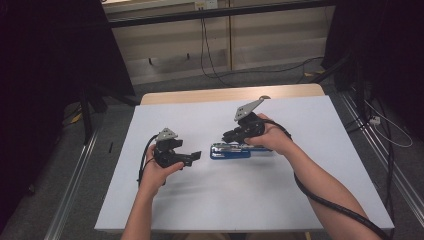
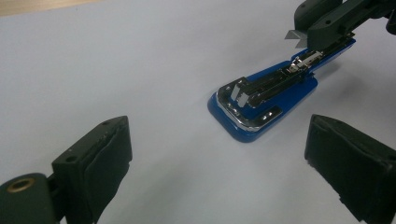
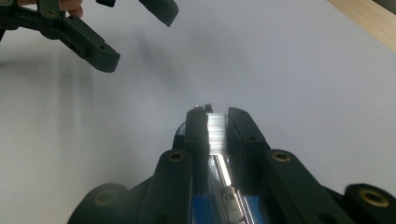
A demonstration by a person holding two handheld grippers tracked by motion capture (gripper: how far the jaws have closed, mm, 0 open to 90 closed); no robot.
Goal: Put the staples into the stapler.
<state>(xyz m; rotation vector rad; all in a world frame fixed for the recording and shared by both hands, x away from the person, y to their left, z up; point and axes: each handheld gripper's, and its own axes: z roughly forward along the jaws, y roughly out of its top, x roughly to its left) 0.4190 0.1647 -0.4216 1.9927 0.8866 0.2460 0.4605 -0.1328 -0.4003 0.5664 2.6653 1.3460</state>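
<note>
A blue stapler (image 1: 231, 152) lies opened flat on the white table top (image 1: 300, 190), its metal magazine facing up. My right gripper (image 1: 231, 136) hovers over the stapler's rear end, shut on a short silver strip of staples (image 3: 216, 131) just above the magazine (image 3: 228, 196). In the left gripper view the stapler (image 2: 261, 100) lies ahead and slightly right, with the right gripper (image 2: 322, 28) and the strip (image 2: 295, 37) at its far end. My left gripper (image 1: 194, 156) is open near the stapler's front end, holding nothing; its wide-apart jaws (image 2: 219, 154) frame bare table.
A wooden strip (image 1: 225, 94) runs along the table's far edge. Black cables trail from both grippers along the person's forearms. Dark curtains, stands and floor cables surround the table. The left gripper (image 3: 126, 28) shows at the top left of the right gripper view.
</note>
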